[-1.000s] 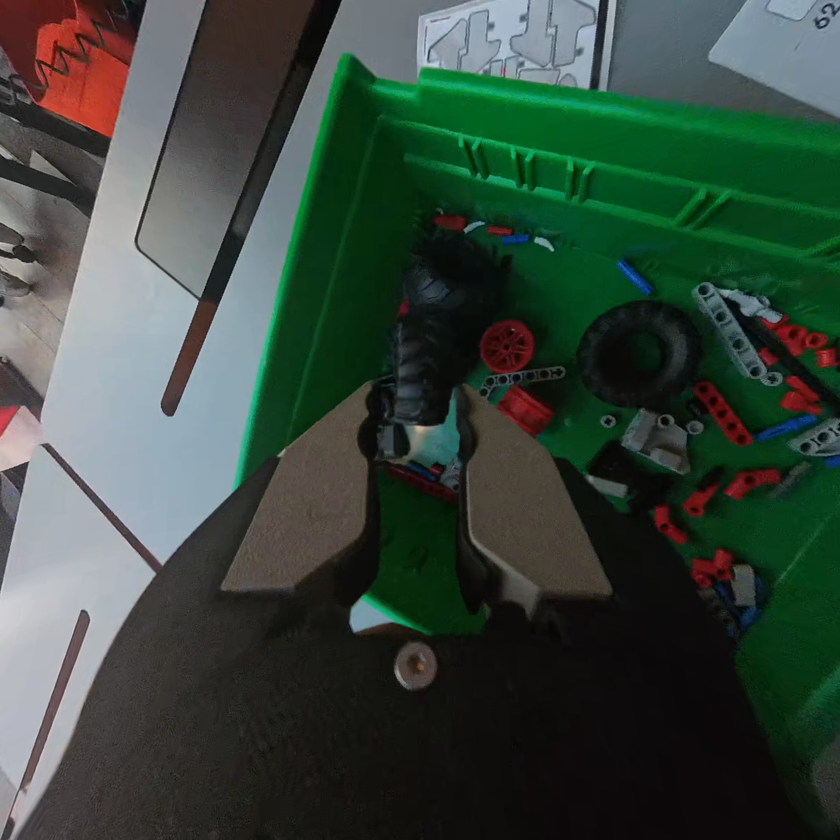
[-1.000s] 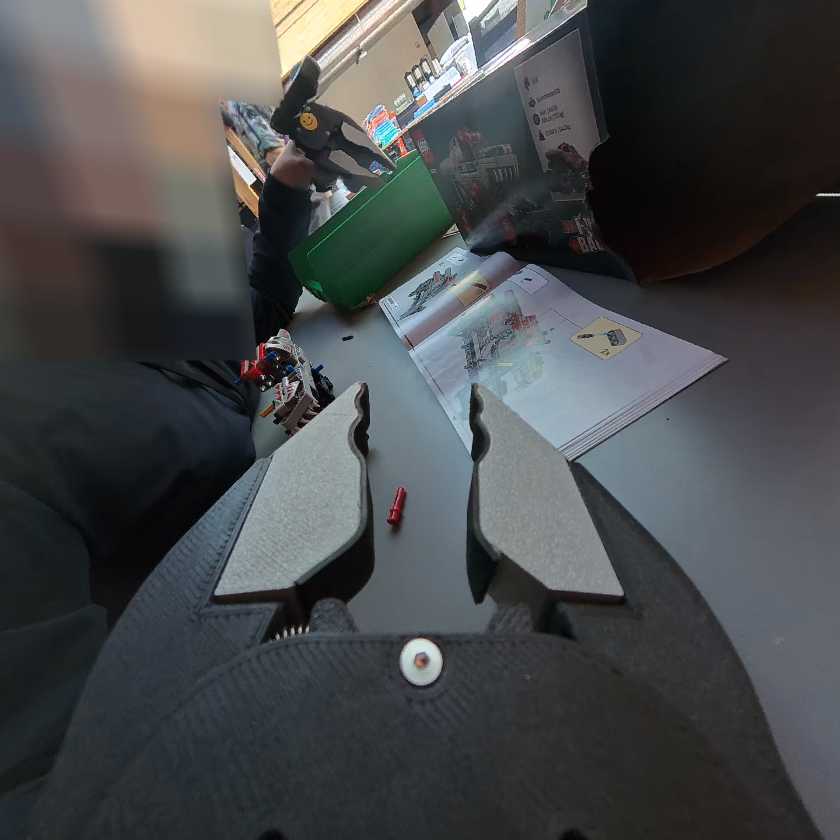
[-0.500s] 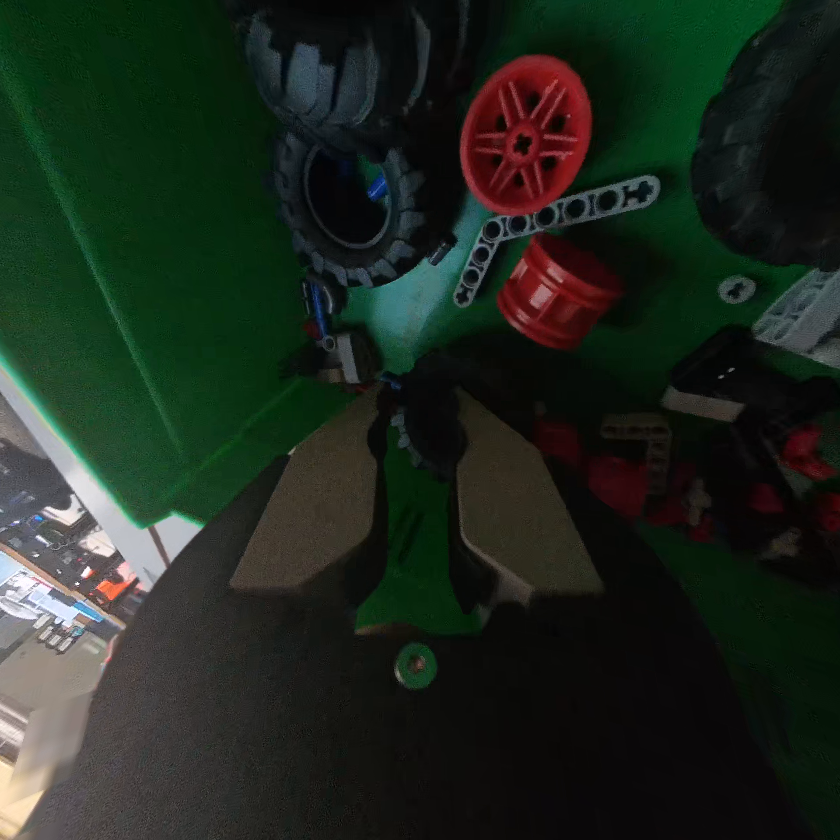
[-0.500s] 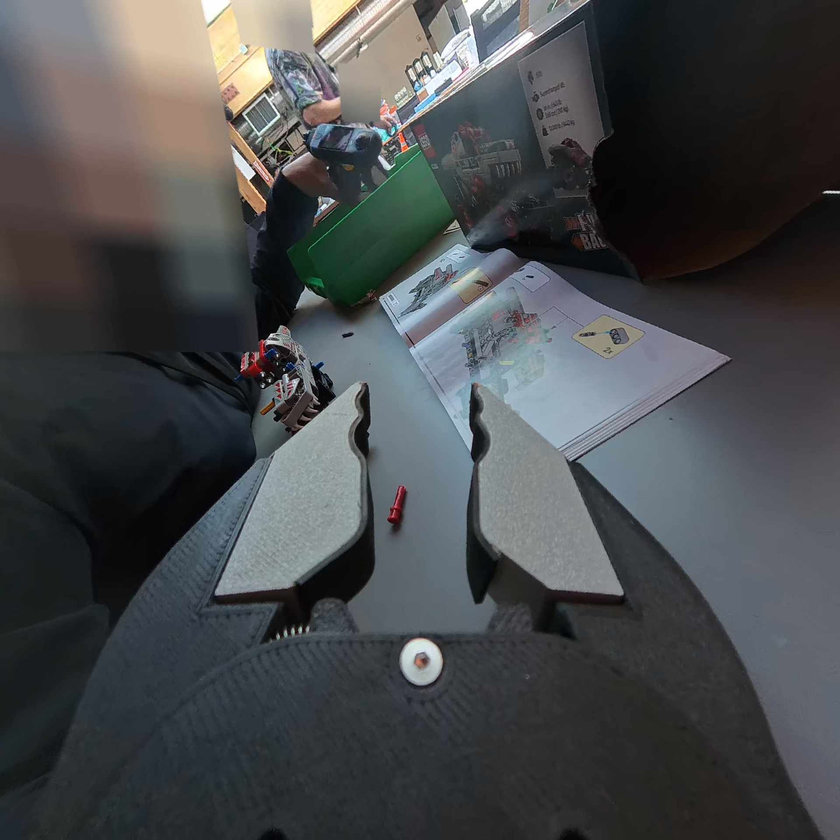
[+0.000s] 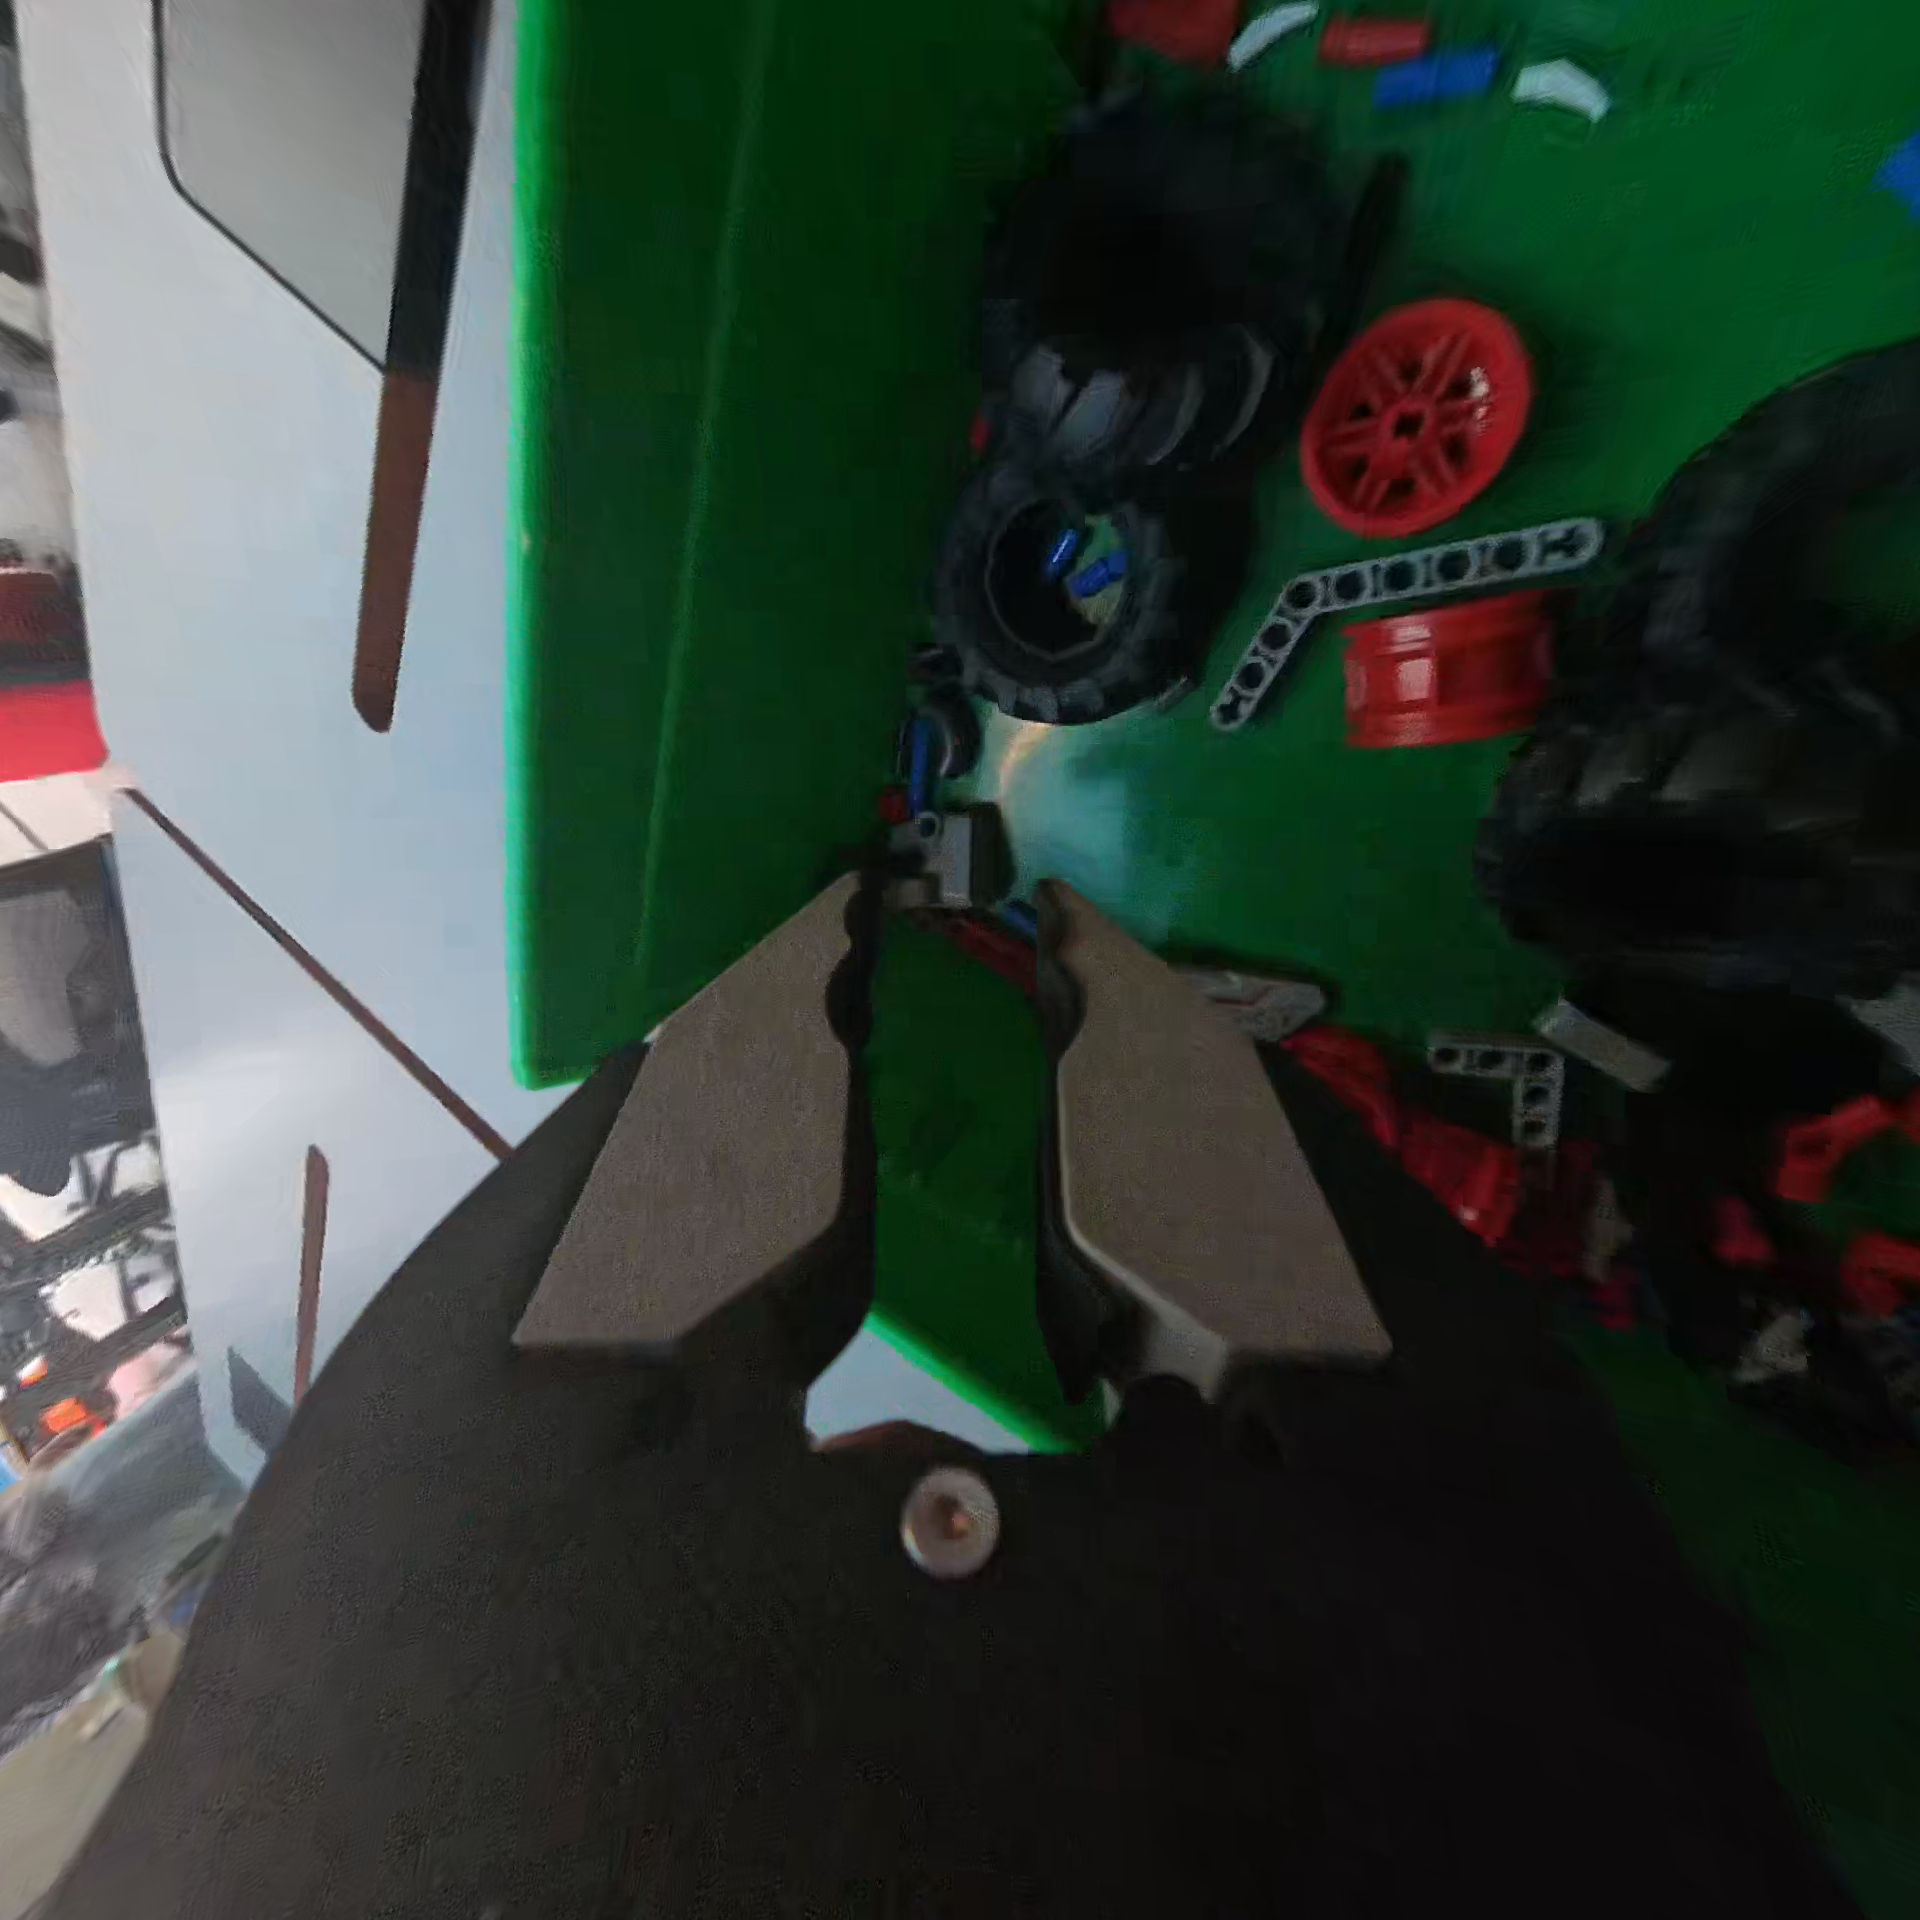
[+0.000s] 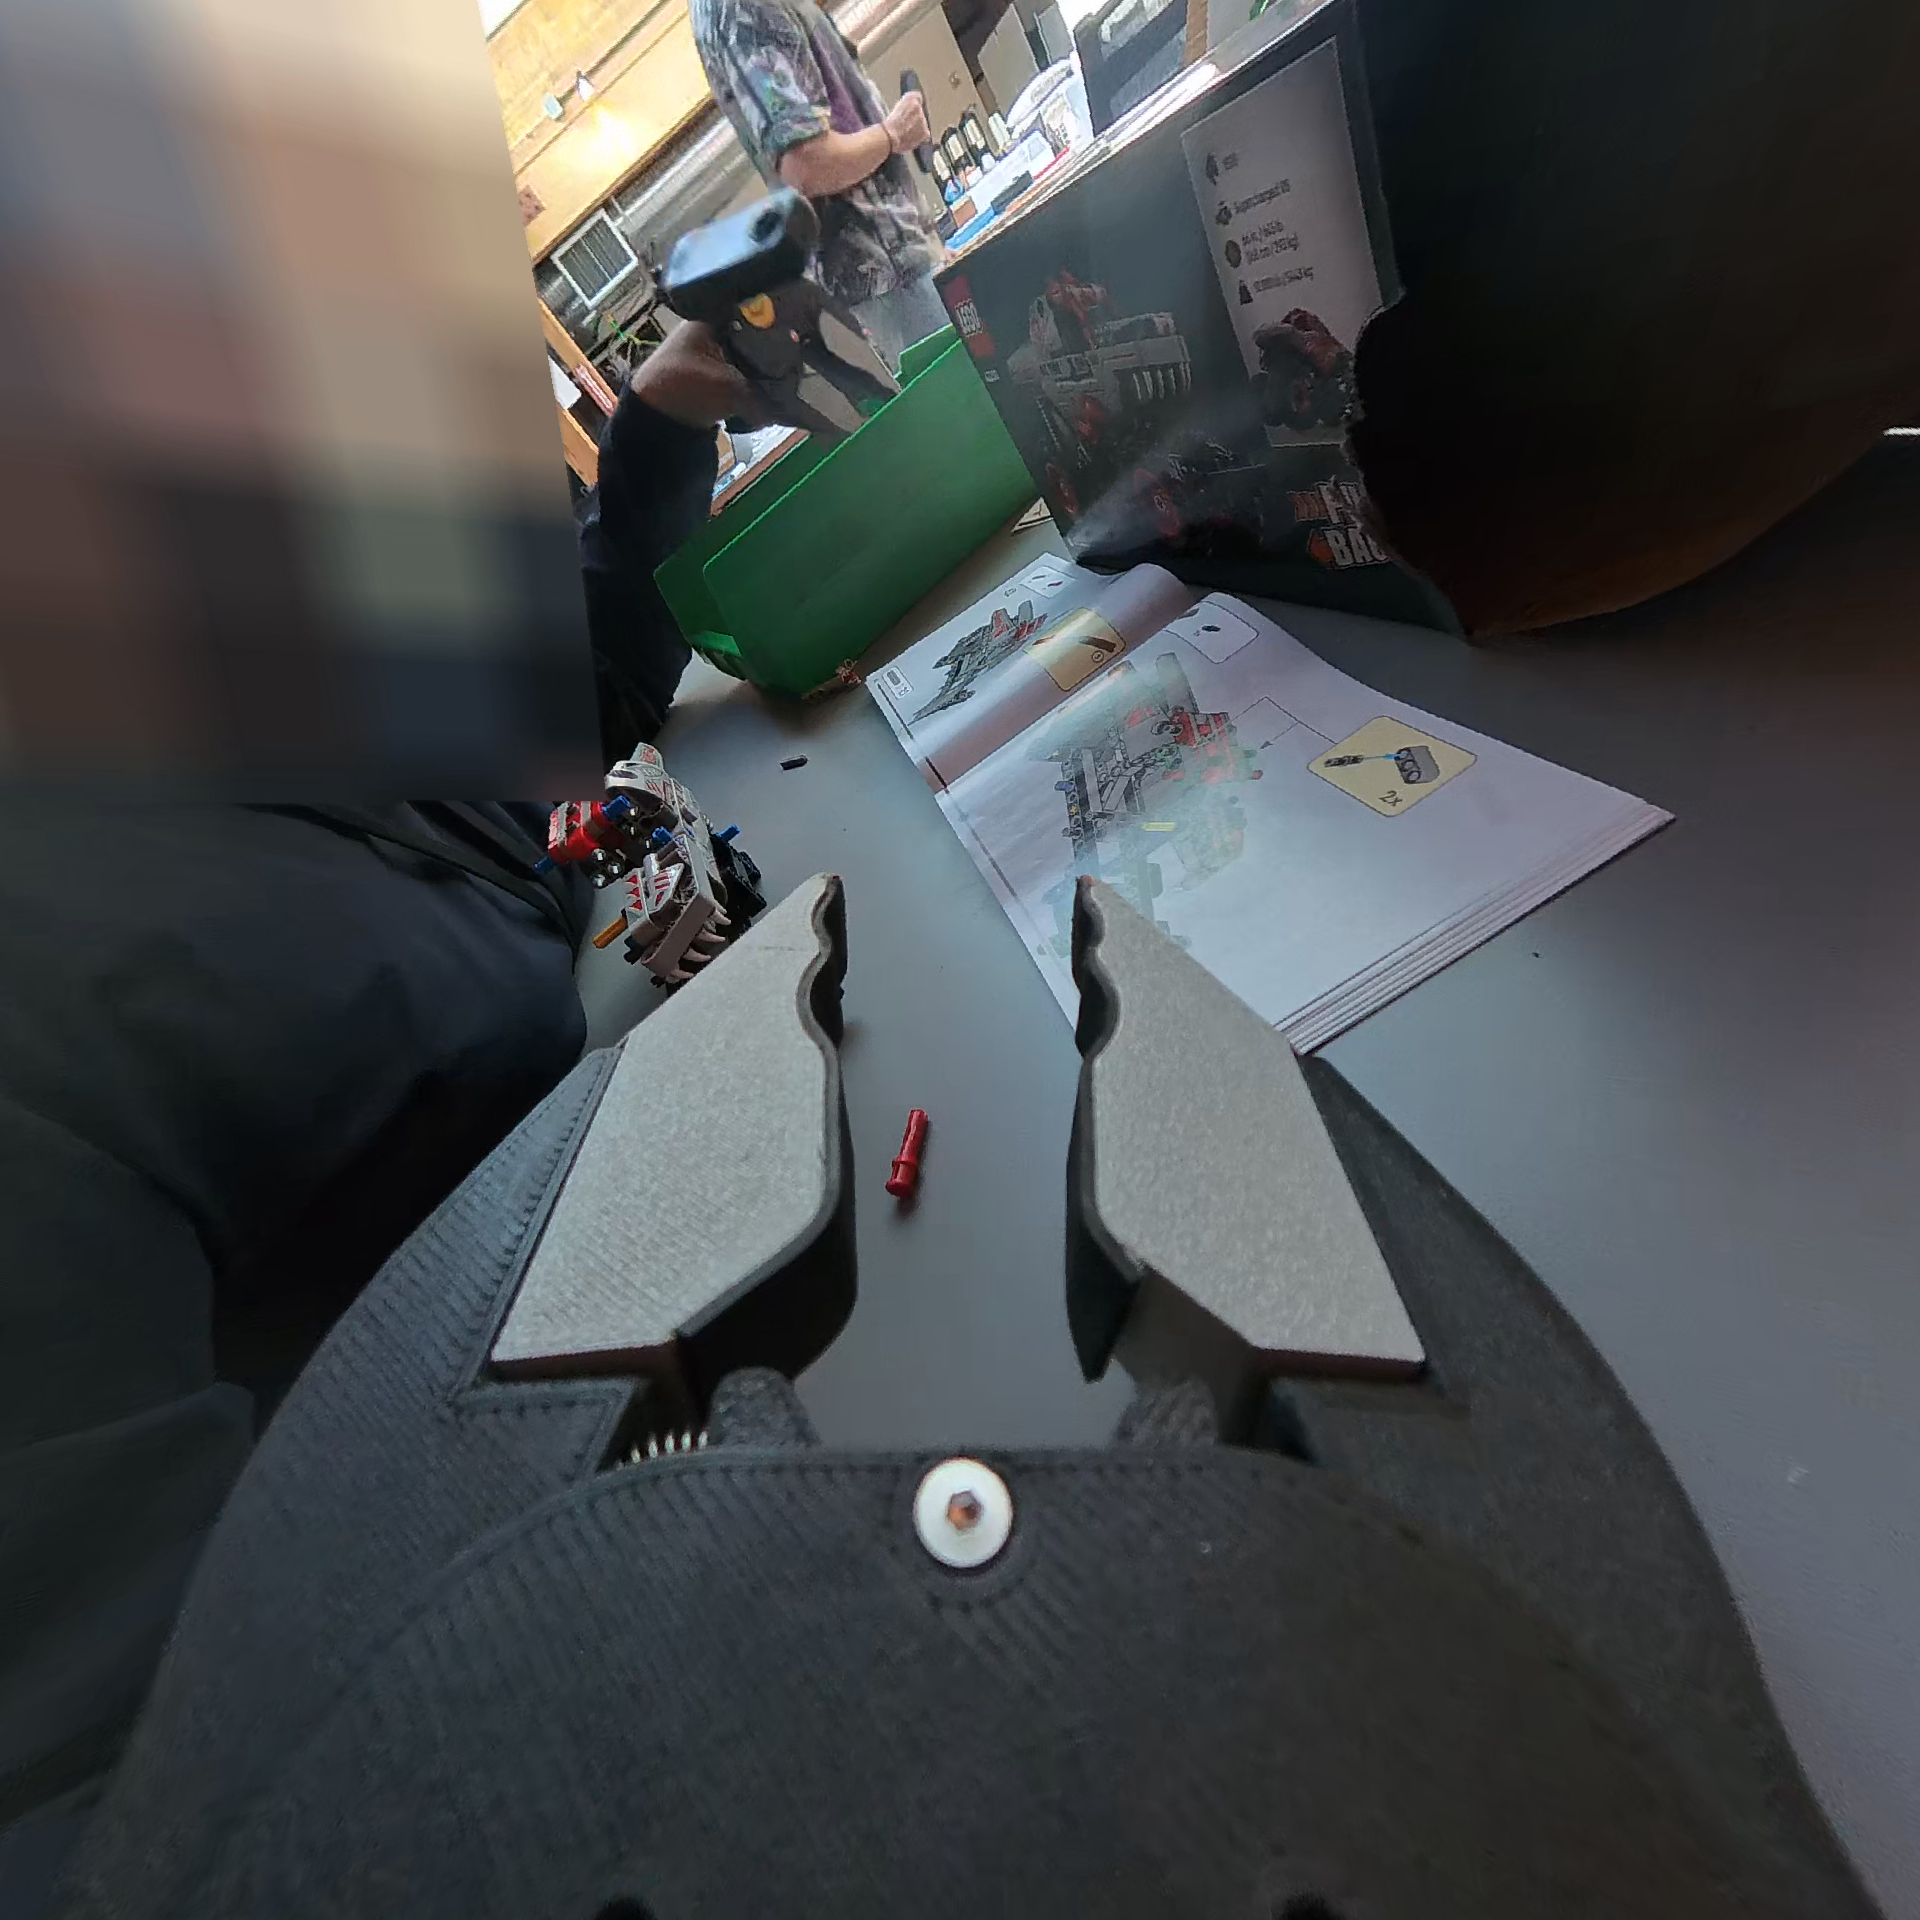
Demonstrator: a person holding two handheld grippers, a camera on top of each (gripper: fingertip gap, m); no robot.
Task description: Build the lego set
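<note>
The left claw [image 5: 951,904] is held inside the green bin [image 5: 665,520], released, with nothing between its fingers. Just ahead of its tips, against the bin's side wall, a small cluster of grey, blue and red pieces [image 5: 940,842] is seen; which piece is meant cannot be told. Beyond it lies a small black tyre [image 5: 1060,603] on its side, then a red wheel hub [image 5: 1413,416] and a bent grey beam [image 5: 1392,613] further to the right. The right claw [image 6: 954,899] is rested low over the grey tabletop [image 6: 1610,1143], also released and empty. 1 red pin [image 6: 906,1153] lies on the tabletop between its 2 fingers, its long axis running roughly along them, so a closing there would probably catch it across its width. The partly built model [image 6: 655,862] sits to the left beyond the fingers, and the open instruction booklet [image 6: 1299,831] is spread ahead to the right. The right claw is judged nearer to both.
</note>
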